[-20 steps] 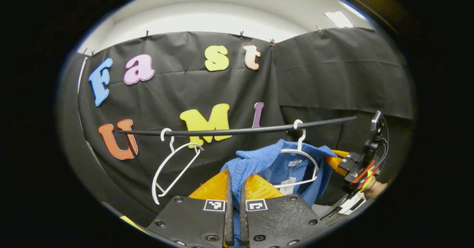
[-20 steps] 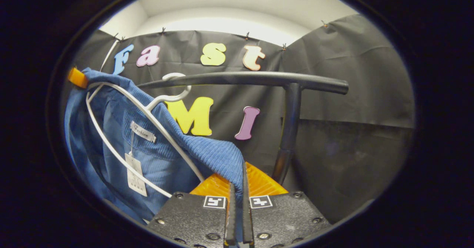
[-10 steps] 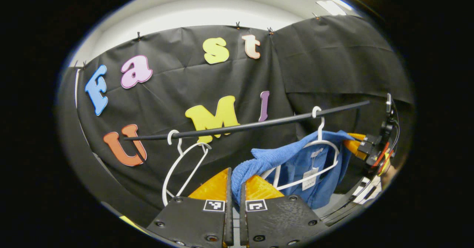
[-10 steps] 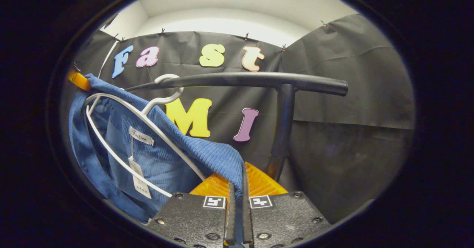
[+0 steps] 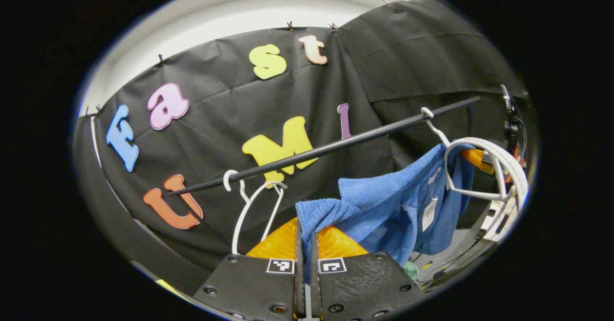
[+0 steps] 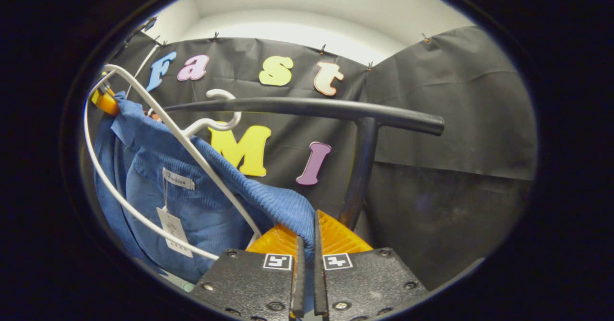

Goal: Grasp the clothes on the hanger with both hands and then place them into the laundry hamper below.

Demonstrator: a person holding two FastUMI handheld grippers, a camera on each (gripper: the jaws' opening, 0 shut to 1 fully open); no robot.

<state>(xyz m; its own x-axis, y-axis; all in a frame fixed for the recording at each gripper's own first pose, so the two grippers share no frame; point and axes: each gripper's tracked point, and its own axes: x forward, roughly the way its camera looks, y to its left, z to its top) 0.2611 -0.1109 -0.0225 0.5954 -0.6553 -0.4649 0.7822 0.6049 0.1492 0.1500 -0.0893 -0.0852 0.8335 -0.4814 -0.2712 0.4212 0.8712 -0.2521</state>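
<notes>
Above and ahead of both sets of jaws runs the black rail (image 6: 307,107), a smooth round bar on an upright post (image 6: 357,177), the largest thing near the work. From it hangs the blue garment (image 5: 383,206), a soft ribbed knit, stretched between the two grippers with its long axis running from one pair of jaws to the other. It sits partly on the white hanger (image 6: 158,167), a thin curved loop of wire or plastic whose hook (image 6: 223,114) is over the rail.

In the left gripper view the left gripper (image 5: 305,258) has its fingers closed on a bunched corner of the knit, the cloth rising straight out from between them and running up to the right. In the right gripper view the right gripper (image 6: 307,258) is likewise clamped on a fold of the knit, which climbs up and left from its jaws over the hanger's shoulder. The right one looks nearer the hanger.

The coming move turns on this: the hanger lies inside the garment, above and between the jaws, so the cloth must slide off its arms before it can drop. The hamper is out of sight below.

A second, bare white hanger (image 5: 254,206) hangs just beyond the left jaws. A paper tag (image 6: 172,230) dangles inside the collar.
</notes>
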